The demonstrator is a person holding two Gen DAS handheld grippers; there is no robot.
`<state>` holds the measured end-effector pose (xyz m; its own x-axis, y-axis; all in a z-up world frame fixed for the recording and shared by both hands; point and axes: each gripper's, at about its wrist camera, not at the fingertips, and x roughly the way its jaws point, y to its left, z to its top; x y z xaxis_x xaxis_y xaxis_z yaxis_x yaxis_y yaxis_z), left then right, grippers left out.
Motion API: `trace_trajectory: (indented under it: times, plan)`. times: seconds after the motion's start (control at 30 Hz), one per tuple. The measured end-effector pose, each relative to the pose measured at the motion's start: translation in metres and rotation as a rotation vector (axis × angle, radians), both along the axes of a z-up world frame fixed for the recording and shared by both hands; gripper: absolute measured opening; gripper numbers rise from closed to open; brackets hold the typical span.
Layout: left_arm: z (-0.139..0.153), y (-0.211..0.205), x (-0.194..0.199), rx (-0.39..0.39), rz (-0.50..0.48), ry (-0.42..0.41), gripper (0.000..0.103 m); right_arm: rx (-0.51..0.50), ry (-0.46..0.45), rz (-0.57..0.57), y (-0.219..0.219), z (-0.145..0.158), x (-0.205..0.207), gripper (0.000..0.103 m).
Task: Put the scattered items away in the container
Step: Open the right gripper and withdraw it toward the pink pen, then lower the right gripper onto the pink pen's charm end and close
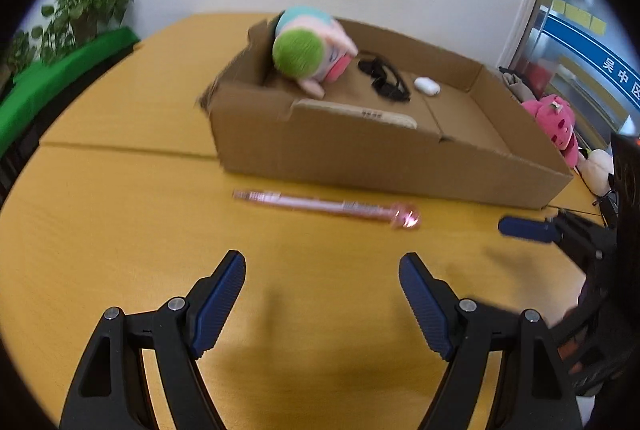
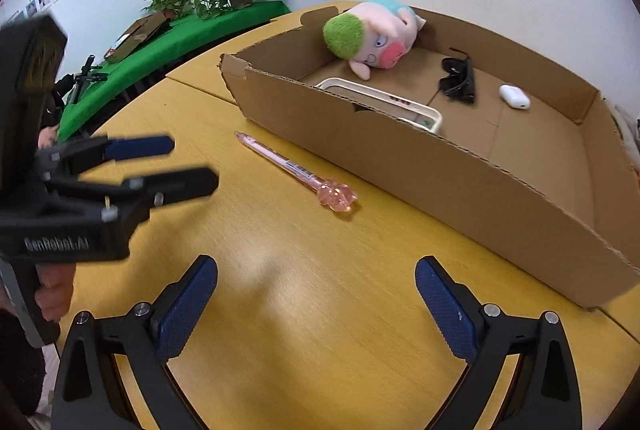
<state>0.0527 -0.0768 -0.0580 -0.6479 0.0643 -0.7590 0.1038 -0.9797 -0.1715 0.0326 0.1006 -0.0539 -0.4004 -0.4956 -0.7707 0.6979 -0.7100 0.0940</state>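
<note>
Pink and see-through, the pen [image 2: 294,168] lies alone on the yellow table [image 2: 320,310], in the middle of the frame, just beside the cardboard box [image 2: 440,166]. Inside the box sit a plush pig [image 2: 372,34], sunglasses [image 2: 458,80] and a white earbud case [image 2: 514,96]. The left gripper [image 1: 322,304] and right gripper [image 2: 316,306] both gape wide, holding nothing.

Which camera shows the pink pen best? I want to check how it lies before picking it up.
The right wrist view: the pink pen is sharp there, lying flat on the table beside the cardboard box, its flower-shaped end nearer the camera. The left wrist view shows it whole too, but motion-blurred.
</note>
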Motion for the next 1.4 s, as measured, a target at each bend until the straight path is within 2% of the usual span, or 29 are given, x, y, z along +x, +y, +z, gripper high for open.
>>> trace_trajectory:
  times: [0.17,0.3,0.43,0.63,0.77,0.87,0.97,1.07,1.13,1.17,1.23,1.4]
  plan:
    - [-0.017,-0.02,-0.003,0.056,0.03,-0.05,0.079,-0.018,0.017,0.034,-0.018,-0.002,-0.014,0.1]
    - [-0.023,-0.028,-0.004,0.052,0.068,-0.068,0.079,-0.018,0.028,0.107,-0.039,-0.004,-0.021,0.099]
    - [-0.031,-0.044,-0.002,0.098,0.108,-0.097,0.078,-0.026,0.037,0.149,-0.055,-0.007,-0.031,0.099]
    - [-0.029,-0.051,0.004,0.069,0.125,-0.102,0.079,-0.02,-0.052,0.218,-0.067,-0.031,-0.046,0.098]
    - [-0.029,-0.047,0.004,0.03,0.121,-0.107,0.079,-0.023,-0.067,0.24,-0.065,-0.037,-0.043,0.098]
    - [-0.03,-0.04,0.002,-0.033,0.11,-0.126,0.079,-0.02,-0.086,0.252,-0.061,-0.035,-0.038,0.09]
    - [-0.029,-0.038,0.002,-0.051,0.119,-0.134,0.079,0.038,-0.055,0.255,-0.061,-0.036,-0.022,0.082]
    - [-0.028,-0.038,-0.004,-0.04,0.135,-0.143,0.079,0.078,-0.013,0.217,-0.065,-0.035,-0.011,0.062]
    - [-0.027,-0.038,-0.011,-0.017,0.134,-0.148,0.079,0.083,0.001,0.187,-0.068,-0.034,-0.008,0.044]
    - [-0.027,-0.036,-0.02,0.0,0.129,-0.151,0.079,0.093,0.015,0.176,-0.071,-0.034,-0.006,0.04]
    - [-0.025,-0.039,-0.026,0.034,0.134,-0.152,0.079,0.108,0.031,0.159,-0.075,-0.034,-0.003,0.025]
    - [-0.025,-0.036,-0.04,0.077,0.158,-0.151,0.079,0.117,0.008,0.09,-0.069,-0.032,0.012,0.024]
